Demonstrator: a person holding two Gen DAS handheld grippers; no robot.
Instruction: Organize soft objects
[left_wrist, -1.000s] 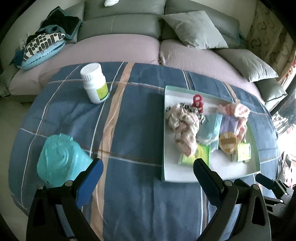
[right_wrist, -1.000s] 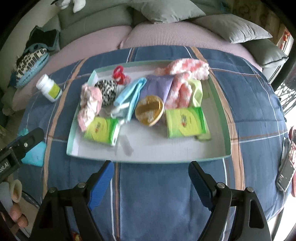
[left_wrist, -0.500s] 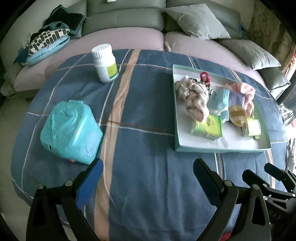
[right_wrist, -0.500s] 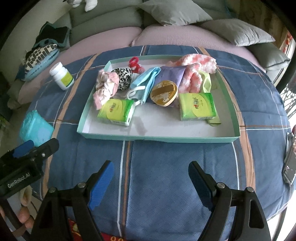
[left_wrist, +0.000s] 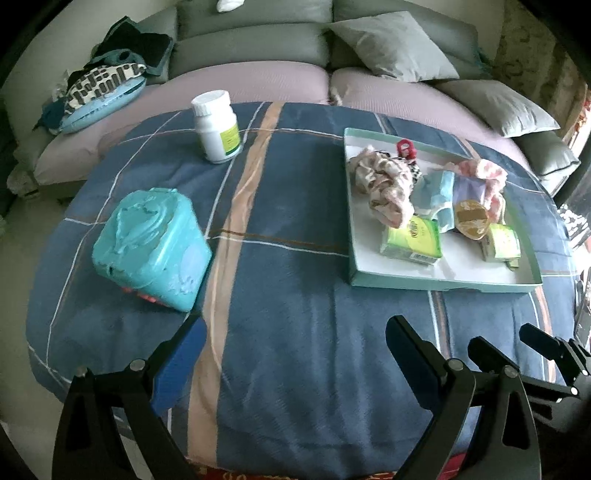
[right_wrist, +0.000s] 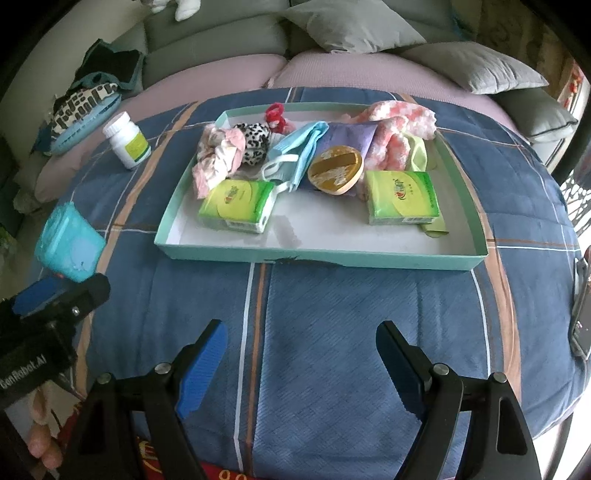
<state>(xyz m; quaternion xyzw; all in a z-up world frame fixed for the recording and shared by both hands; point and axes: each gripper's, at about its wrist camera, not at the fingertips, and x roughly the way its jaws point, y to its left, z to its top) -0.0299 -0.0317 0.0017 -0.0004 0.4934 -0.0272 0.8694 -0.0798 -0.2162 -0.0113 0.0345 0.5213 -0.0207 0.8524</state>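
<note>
Blue plaid quilt (right_wrist: 332, 332) covers the table. On it, a shallow mint-green cardboard tray (right_wrist: 321, 254) holds the soft stuff: pink scrunchie (right_wrist: 218, 155), blue face mask (right_wrist: 303, 147), green tissue packs (right_wrist: 236, 206). Could be sorted already or still waiting. Left gripper (left_wrist: 295, 354) and right gripper (right_wrist: 299, 354) both gape wide, holding nothing.

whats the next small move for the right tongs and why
Probably ease the right tongs forward over the tray rim toward the near tissue pack. Both tongs are open and empty, short of the tray, with the left tongs nearer the teal box. The pack lies closest to the rim with nothing on top.
</note>
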